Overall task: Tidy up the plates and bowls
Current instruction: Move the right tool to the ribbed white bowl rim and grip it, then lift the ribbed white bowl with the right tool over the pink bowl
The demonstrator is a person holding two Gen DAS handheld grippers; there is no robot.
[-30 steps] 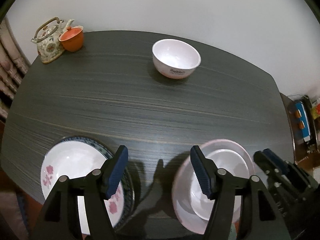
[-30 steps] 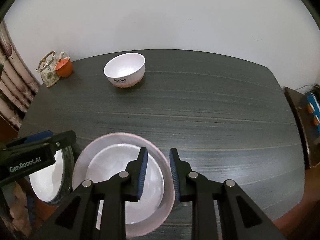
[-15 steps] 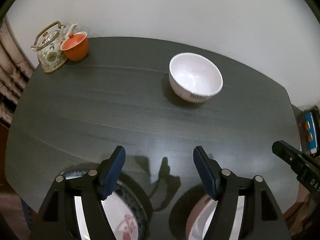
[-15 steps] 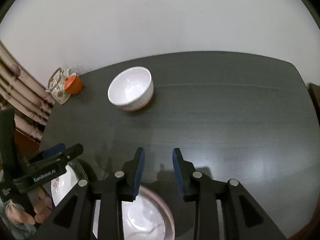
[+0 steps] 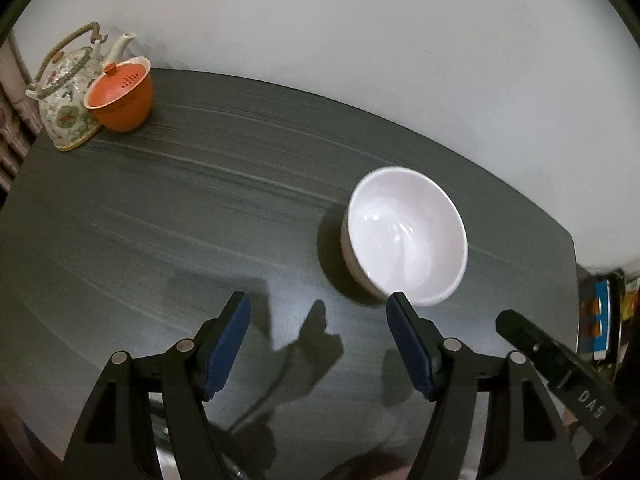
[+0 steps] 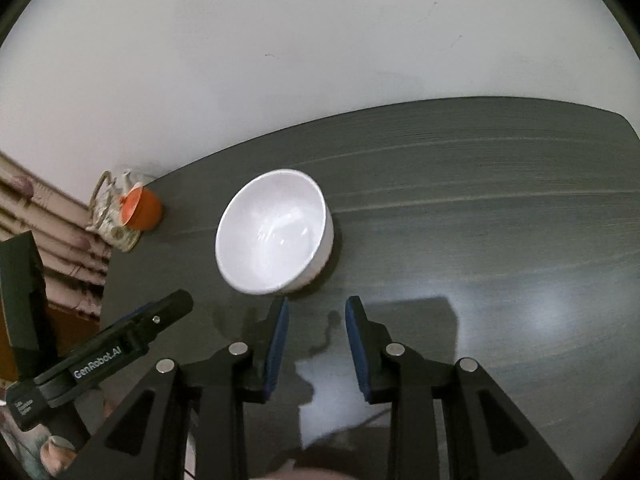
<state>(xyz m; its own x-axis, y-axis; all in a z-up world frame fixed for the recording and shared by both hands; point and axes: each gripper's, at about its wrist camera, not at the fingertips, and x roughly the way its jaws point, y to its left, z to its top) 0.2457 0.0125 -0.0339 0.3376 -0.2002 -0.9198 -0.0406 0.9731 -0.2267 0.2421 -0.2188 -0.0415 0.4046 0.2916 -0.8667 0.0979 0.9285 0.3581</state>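
A white bowl (image 5: 404,236) stands upright and empty on the dark table (image 5: 160,220). My left gripper (image 5: 318,298) hangs open above the table, its right fingertip just short of the bowl's near rim, nothing between its blue pads. In the right wrist view the same bowl (image 6: 274,232) sits just beyond my right gripper (image 6: 317,303), which is open by a narrow gap over bare table (image 6: 480,220). Each gripper shows in the other's view: the right one (image 5: 560,368) at the lower right, the left one (image 6: 112,356) at the lower left. The plates lie hidden under the grippers.
A patterned teapot (image 5: 66,92) and an orange lidded cup (image 5: 120,96) stand together at the table's far left corner, against the white wall. They also show as teapot (image 6: 108,208) and cup (image 6: 142,208). A striped curtain hangs at the left; clutter lies beyond the table's right edge.
Both grippers have moved forward across the table to the white bowl. The two plates have dropped out of view beneath them. Both pairs of jaws stand slightly wider.
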